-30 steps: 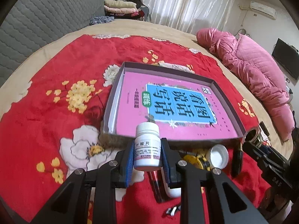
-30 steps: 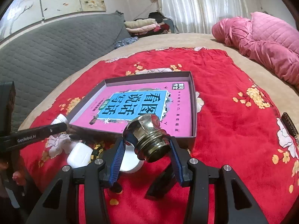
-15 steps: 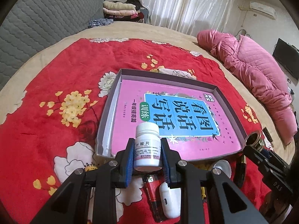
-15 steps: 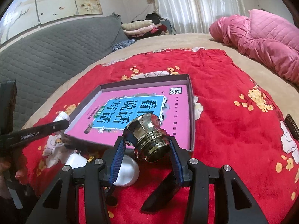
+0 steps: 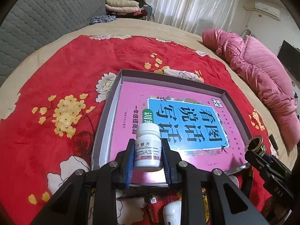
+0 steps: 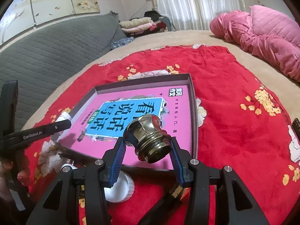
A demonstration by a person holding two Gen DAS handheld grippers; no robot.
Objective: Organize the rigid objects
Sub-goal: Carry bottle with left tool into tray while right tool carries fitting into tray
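My left gripper [image 5: 148,154] is shut on a white pill bottle [image 5: 148,147] and holds it upright over the near left corner of a grey shallow box [image 5: 117,86]. A pink book [image 5: 187,118] lies in the box. My right gripper [image 6: 147,146] is shut on a brass threaded fitting [image 6: 150,136] above the box's near edge [image 6: 194,112]. The fitting also shows at the right of the left wrist view [image 5: 256,144]. The bottle's cap peeks out behind the left gripper's arm in the right wrist view [image 6: 64,116].
Small items lie on the red floral blanket [image 5: 56,78] in front of the box: a white cap [image 6: 121,187], a white case [image 5: 173,213], a red item [image 5: 155,201]. A pink quilted coat [image 5: 262,75] lies far right. A grey headboard [image 6: 46,56] stands at left.
Both grippers have moved forward and up over the box's near edge, each with its object still held. The loose items on the blanket have dropped lower in both views.
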